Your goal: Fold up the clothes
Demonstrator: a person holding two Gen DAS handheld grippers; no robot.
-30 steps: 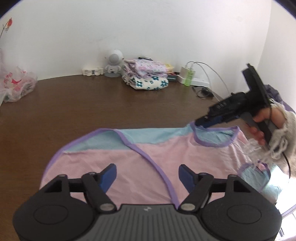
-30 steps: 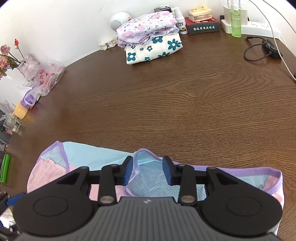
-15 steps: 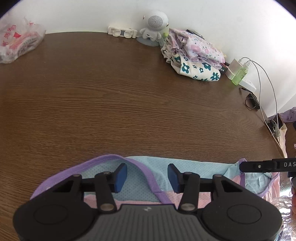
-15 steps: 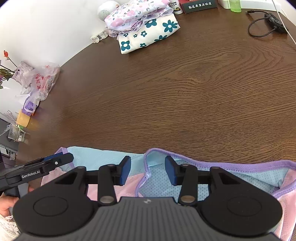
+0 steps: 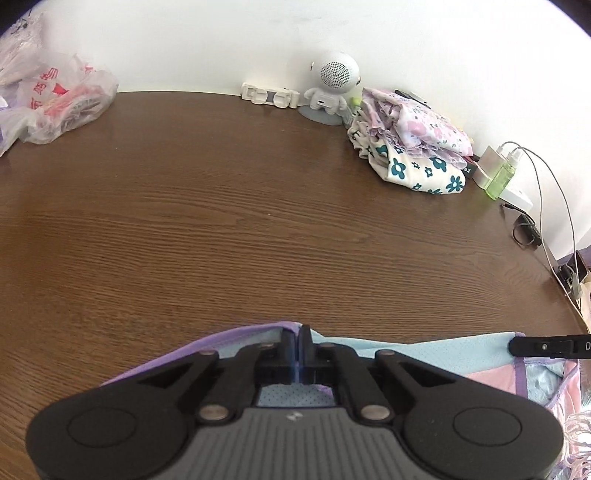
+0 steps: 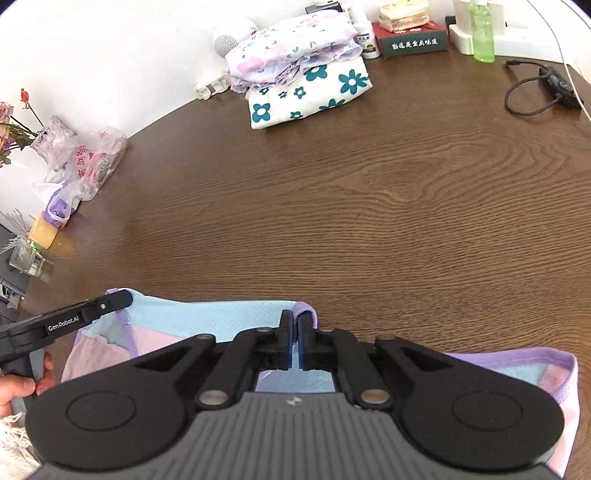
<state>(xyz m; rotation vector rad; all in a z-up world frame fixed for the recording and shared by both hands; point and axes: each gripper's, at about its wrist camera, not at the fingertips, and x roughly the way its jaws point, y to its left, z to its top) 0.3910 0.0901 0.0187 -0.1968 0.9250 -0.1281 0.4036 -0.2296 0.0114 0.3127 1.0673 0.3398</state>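
A pink and light-blue garment with purple trim lies at the near edge of the brown table. My left gripper is shut on its purple-trimmed far edge at the garment's left. My right gripper is shut on the same far edge further right, where the trim bunches up. In the left wrist view the tip of the right gripper shows at the right edge. The left gripper enters the right wrist view at the left, held by a hand.
A stack of folded floral clothes sits at the back of the table beside a white speaker figure. Plastic bags lie at the back left. A green bottle, charger and cables are at the back right.
Both grippers have gone from open to shut on the garment's far edge. The left gripper came down from above the garment to its edge.
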